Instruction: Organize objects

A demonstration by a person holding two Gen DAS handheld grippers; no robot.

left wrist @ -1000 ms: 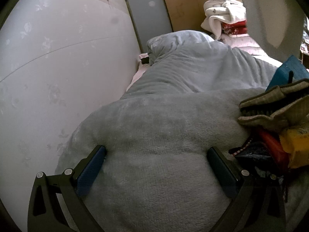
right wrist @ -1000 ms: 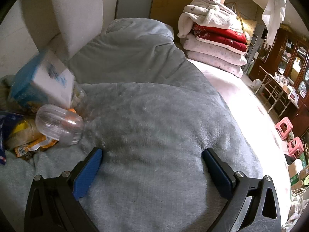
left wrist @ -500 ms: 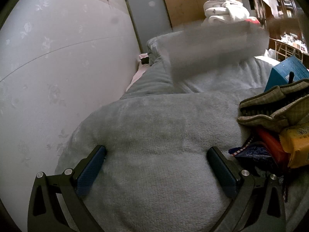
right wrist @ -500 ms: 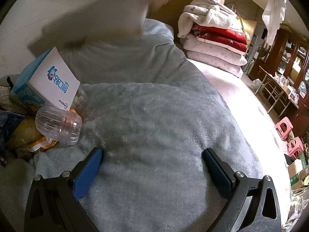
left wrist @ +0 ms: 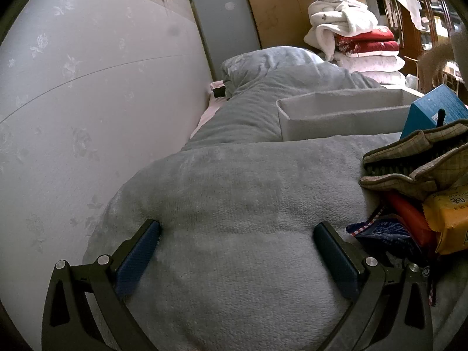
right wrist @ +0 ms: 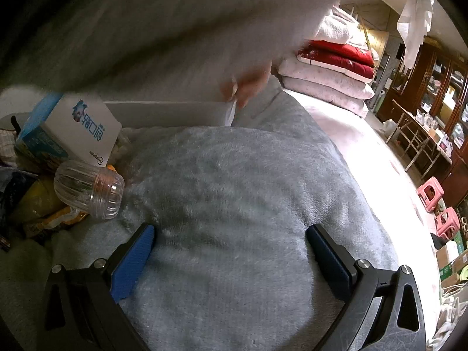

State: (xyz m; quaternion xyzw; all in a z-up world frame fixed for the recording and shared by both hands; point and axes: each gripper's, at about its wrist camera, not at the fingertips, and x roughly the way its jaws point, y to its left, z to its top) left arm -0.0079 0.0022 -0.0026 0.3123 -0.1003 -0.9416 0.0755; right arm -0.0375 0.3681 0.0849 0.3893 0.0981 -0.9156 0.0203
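My left gripper (left wrist: 236, 228) rests open on the grey blanket (left wrist: 234, 190), nothing between its fingers. To its right lies a pile: a plaid pouch (left wrist: 415, 158), a blue box (left wrist: 435, 111), a yellow packet (left wrist: 450, 222), a red item (left wrist: 409, 219) and a dark blue packet (left wrist: 383, 234). A pale rectangular bin (left wrist: 336, 114) sits on the bed behind the pile. My right gripper (right wrist: 229, 231) is also open and empty on the blanket. Left of it lie a clear ribbed jar (right wrist: 90, 190) and the blue and white box (right wrist: 76, 128). A blurred hand (right wrist: 248, 87) touches the bin (right wrist: 163, 114) at its corner.
A pale wall (left wrist: 87, 87) runs along the bed's left side. Folded quilts (left wrist: 359, 41) are stacked at the head of the bed, beyond a grey pillow (left wrist: 263, 61). Pink stools (right wrist: 438, 204) and dark cabinets (right wrist: 438, 82) stand off the bed's right edge.
A person's hand has swept a pale bin across and set it down on the bed behind the pile. Both grippers have stayed open and still.
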